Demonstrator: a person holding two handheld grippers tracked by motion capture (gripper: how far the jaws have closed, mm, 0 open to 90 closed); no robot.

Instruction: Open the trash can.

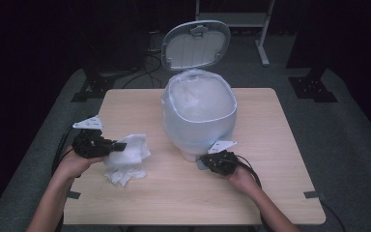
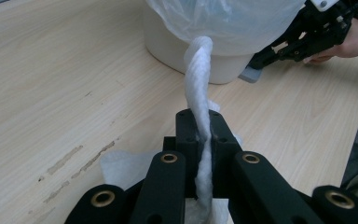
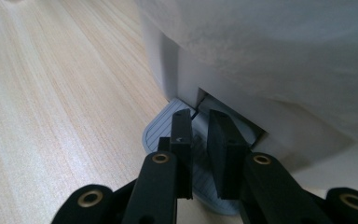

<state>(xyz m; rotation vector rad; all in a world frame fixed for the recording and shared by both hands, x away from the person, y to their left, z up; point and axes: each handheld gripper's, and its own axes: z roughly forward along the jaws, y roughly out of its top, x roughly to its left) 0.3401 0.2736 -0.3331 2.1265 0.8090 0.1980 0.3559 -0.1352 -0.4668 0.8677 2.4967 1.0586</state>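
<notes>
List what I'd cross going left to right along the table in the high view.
Left gripper → white tissue → bin → right gripper, down at the bin's pedal.

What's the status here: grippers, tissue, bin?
Left gripper shut on white tissue. Right gripper pressing bin pedal, jaws slightly apart. Pedal bin lid up, liner in. Path clear.
</notes>
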